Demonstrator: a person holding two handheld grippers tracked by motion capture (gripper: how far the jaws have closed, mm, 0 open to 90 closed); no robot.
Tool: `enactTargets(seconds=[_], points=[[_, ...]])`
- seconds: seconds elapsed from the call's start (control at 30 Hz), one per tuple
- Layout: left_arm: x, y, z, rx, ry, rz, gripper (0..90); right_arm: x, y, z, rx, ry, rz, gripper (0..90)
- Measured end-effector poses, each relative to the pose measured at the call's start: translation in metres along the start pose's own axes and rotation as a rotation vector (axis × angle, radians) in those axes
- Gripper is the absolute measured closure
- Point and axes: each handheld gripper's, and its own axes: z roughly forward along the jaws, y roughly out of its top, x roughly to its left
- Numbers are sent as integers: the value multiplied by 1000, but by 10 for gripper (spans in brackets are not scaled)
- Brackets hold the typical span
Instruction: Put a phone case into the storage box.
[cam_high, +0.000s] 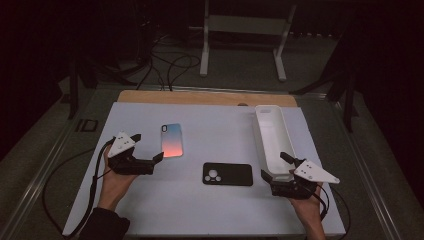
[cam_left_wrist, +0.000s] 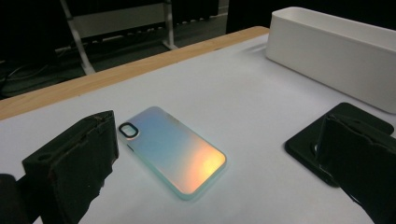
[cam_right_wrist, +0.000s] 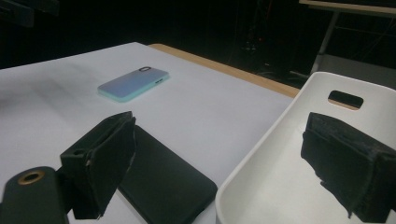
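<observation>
Left gripper (cam_high: 161, 157) held low in the left hand (cam_high: 116, 182), jaws spread wide. Right gripper (cam_high: 274, 167) likewise gaping, right hand (cam_high: 306, 202) behind the fingers.

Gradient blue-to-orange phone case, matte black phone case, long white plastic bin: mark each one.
Gradient blue-to-orange phone case (cam_left_wrist: 175, 151): left gripper view, middle of its back.
Matte black phone case (cam_high: 234, 174): high view, plain back beside the camera cutout.
Long white plastic bin (cam_right_wrist: 280, 182): right gripper view, bare inner floor.

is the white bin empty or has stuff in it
Empty: the white bin shows only bare white floor inside in the high view and right gripper view.
</observation>
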Motion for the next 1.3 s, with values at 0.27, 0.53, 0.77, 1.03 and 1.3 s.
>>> enactTargets(seconds=[0.27,0.53,0.77,1.03,1.3], points=[[3,6,9,-4,-13,-17,0,0,0,1,2,0,1,101],[5,10,19,-1,-15,-22,0,0,0,1,3,3,3,100],[2,11,32,28,-21,-6,0,0,0,0,1,5,5,100],[2,12,41,23,-31,3,0,0,0,1,2,4,5,100],[0,16,52,49,-45,21,0,0,-1,1,2,7,4,100]])
